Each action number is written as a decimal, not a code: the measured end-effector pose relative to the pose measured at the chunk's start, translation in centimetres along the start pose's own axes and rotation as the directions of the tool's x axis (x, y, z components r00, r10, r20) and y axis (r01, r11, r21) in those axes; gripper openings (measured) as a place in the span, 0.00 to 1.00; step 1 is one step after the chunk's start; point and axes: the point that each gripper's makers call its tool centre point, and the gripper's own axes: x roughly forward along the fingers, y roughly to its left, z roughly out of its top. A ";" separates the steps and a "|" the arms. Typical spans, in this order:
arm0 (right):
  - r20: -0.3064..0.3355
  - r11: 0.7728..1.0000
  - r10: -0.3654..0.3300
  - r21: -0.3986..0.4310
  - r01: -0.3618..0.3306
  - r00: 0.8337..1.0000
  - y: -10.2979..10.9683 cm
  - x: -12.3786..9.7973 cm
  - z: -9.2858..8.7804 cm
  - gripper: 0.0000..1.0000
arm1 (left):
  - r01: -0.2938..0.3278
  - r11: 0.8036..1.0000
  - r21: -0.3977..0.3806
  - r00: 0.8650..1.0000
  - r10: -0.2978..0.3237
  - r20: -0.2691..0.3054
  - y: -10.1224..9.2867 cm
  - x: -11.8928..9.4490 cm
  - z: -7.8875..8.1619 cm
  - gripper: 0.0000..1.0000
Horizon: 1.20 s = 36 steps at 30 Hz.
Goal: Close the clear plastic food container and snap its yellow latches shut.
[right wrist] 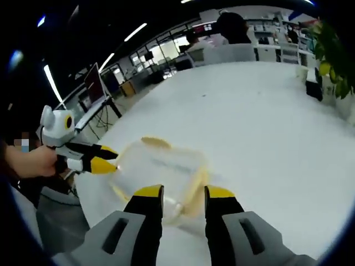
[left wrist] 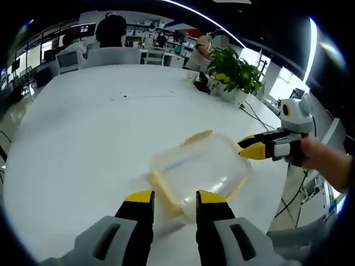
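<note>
Clear plastic container [left wrist: 199, 169] sits unpinned on the counter [left wrist: 83, 138]; left gripper [left wrist: 174, 198] at 6 o'clock and right gripper [right wrist: 183, 192] both released, so latch pushes could skid it.

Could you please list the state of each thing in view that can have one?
Clear plastic food container: lid on, resting on the white table.
Yellow latches: blurred, cannot tell whether snapped.
Left gripper: open, at the container's near side.
Right gripper: open, at the opposite side.
</note>
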 end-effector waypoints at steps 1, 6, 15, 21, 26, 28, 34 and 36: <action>0.000 1.000 -0.001 0.003 0.001 1.000 0.0 0.0 0.0 0.26 | -0.001 1.000 -0.011 1.000 0.001 0.001 0.0 0.0 0.0 0.23; 0.006 1.000 -0.007 0.021 0.006 1.000 -0.1 0.1 -0.1 0.26 | 0.003 0.998 -0.064 1.000 -0.002 0.010 0.0 0.2 0.0 0.22; 0.028 0.998 -0.010 0.068 0.008 1.000 -0.2 0.3 0.0 0.26 | 0.008 0.988 -0.154 0.999 -0.002 0.042 0.1 0.4 -0.4 0.23; 0.036 0.996 -0.017 0.090 0.014 0.999 -0.1 0.3 -0.2 0.26 | 0.012 0.979 -0.202 0.999 -0.002 0.051 0.1 0.4 -0.5 0.23; 0.029 0.992 -0.025 0.121 0.021 0.999 -0.1 0.3 -0.4 0.26 | 0.018 0.971 -0.237 0.999 -0.007 0.047 0.0 0.4 -0.7 0.23; 0.024 0.991 -0.026 0.134 0.023 0.999 -0.1 0.3 -0.4 0.26 | 0.018 0.971 -0.239 0.999 -0.007 0.045 -0.1 0.4 -0.7 0.23; 0.012 0.989 -0.029 0.149 0.026 1.000 -0.1 0.2 -0.6 0.25 | 0.026 0.969 -0.247 0.999 -0.018 0.034 -0.2 0.5 -0.8 0.23; 0.008 0.988 -0.029 0.154 0.028 1.000 -0.1 0.2 -0.6 0.24 | 0.025 0.969 -0.244 0.999 -0.019 0.027 -0.2 0.5 -0.8 0.22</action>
